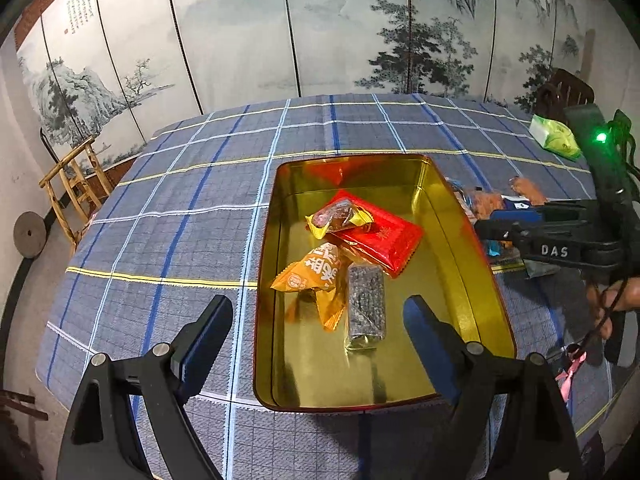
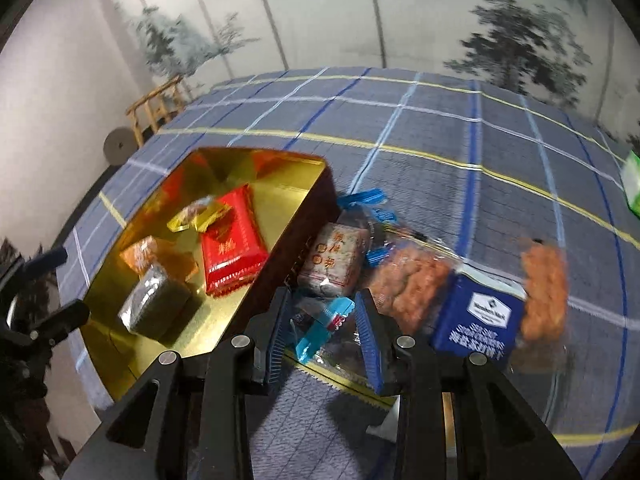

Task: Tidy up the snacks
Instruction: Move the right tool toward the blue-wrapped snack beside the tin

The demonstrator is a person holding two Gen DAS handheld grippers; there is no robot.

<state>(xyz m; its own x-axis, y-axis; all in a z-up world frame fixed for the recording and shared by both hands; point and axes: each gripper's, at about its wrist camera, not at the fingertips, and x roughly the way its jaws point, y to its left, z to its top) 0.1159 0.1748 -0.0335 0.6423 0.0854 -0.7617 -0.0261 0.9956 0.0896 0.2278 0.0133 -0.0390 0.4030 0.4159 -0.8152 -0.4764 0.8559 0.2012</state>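
Snacks in the gold-lined rectangular metal tin [image 1: 460, 256] on the blue plaid tablecloth [image 1: 180, 216]: a dark foil-wrapped bar [image 1: 366, 304], an orange wrapped sweet [image 1: 316, 276], a red packet [image 1: 376, 236]. The left gripper [image 1: 318, 320] hovers spread wide above them. Beside the tin, the right gripper [image 2: 322, 320] straddles a blue-ended candy [image 2: 320, 326], jaws parted, amid more loose snacks.

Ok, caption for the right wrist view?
Right tongs closing around a blue-wrapped candy beside the gold tin, which already holds four snacks.
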